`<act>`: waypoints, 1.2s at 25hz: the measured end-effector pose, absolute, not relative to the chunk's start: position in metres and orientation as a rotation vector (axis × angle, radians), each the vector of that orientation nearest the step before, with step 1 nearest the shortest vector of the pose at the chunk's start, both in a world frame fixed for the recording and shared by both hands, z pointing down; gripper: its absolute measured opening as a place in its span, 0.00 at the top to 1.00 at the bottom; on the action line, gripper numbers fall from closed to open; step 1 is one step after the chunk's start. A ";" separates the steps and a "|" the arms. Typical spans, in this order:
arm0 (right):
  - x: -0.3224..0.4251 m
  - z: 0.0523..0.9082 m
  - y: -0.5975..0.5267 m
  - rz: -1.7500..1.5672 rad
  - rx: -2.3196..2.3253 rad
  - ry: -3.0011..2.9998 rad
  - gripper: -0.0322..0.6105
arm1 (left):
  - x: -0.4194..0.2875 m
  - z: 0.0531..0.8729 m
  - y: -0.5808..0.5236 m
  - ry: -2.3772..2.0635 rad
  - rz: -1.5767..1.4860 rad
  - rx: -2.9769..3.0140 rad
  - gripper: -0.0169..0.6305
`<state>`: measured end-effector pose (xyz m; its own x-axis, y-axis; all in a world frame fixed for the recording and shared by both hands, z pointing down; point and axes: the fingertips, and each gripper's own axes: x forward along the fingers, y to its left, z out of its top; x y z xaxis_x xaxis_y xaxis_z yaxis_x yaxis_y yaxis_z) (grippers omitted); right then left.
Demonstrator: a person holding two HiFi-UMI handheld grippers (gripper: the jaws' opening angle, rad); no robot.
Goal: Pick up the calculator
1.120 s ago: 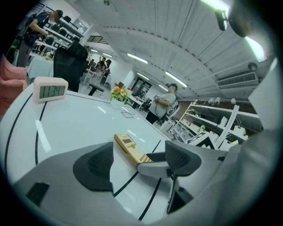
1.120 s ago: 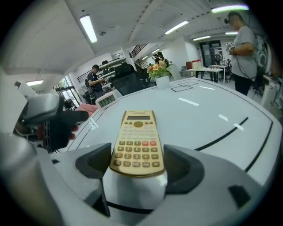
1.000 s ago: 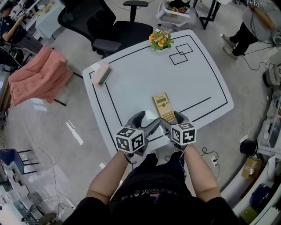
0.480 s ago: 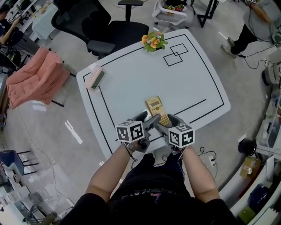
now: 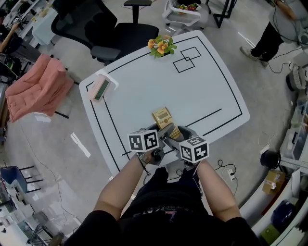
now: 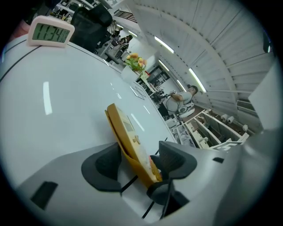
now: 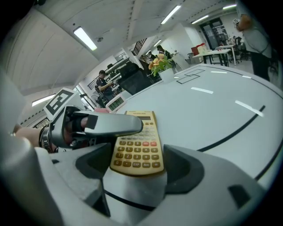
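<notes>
item: yellow calculator (image 5: 162,118), lying on the white tabletop (image 5: 207,91) at its 6 o'clock side, taking the holder's edge as 6.

change: the left hand-held gripper (image 6: 140,162) has come in from about 8 o'clock and rolled over. a second ago it stood beside the calculator's near end. now one jaw lies across the keys and the calculator shows edge-on between the two. its jaws have just been closing, yet a gap still shows at one pad, so it is not clamped. the right hand-held gripper (image 7: 138,170) stays at the near end, jaws apart, with the bottom key rows between them and clear of both pads.

meaning: the grasp looks close to being made. the calculator appears to rest on the tabletop, lift not begun.

containers: white pot (image 7: 167,75) at the 12 o'clock edge, holding orange and yellow flowers (image 5: 161,45). white cart (image 5: 182,13) beyond 12 o'clock, coloured contents too small to tell.

other: pink clock (image 5: 99,87) at 10 o'clock, well apart from the calculator.
</notes>
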<state>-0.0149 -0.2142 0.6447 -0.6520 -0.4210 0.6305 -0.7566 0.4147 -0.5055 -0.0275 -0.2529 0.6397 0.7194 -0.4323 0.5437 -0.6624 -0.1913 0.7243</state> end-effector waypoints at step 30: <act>0.055 0.541 -0.252 0.460 1.013 -2.569 0.67 | -0.049 0.559 -0.278 -1.242 -0.071 1.797 0.85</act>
<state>0.0546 -0.2524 0.5406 -0.6876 -0.5898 0.4235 -0.7001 0.6931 -0.1715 -0.0494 -0.2784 0.5589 0.4894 -0.7631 0.4220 -0.7102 -0.0680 0.7007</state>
